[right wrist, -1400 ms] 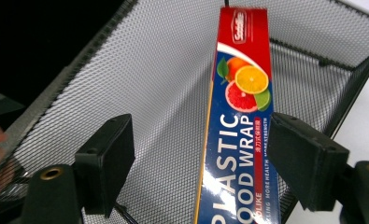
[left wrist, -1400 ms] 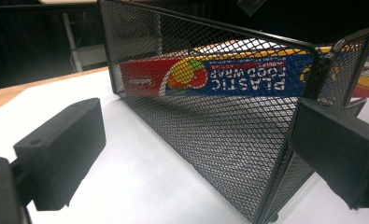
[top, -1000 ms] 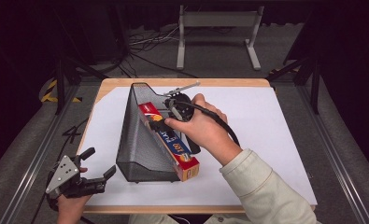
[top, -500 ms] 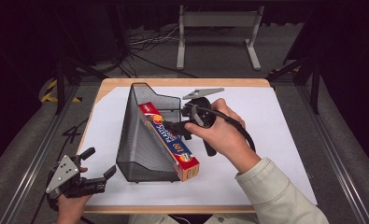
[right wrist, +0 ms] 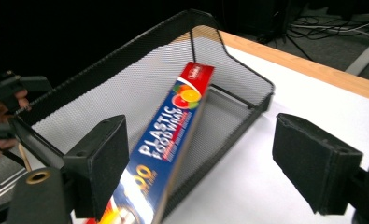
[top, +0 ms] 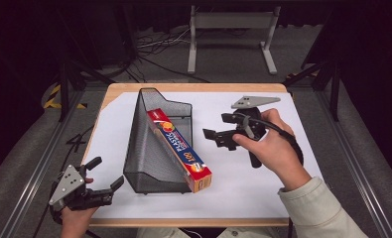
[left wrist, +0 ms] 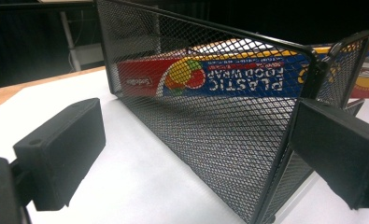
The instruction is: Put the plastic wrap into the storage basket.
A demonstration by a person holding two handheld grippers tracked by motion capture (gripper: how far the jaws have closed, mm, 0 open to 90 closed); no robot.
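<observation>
Currently one plastic wrap box (top: 180, 149) is lying slanted in one black mesh basket (top: 151, 153), its near end sticking out past the basket's open front onto the white table cover (top: 263, 178). Mesh is partly veiling the print in the left gripper view. Right gripper (top: 217, 128) is sitting just right of the box, jaws just been opening, standing wide with nothing between them. Left gripper (top: 105, 177) is hovering at the near-left table edge, jaws spread, empty; its hand is getting cut off by the frame.
</observation>
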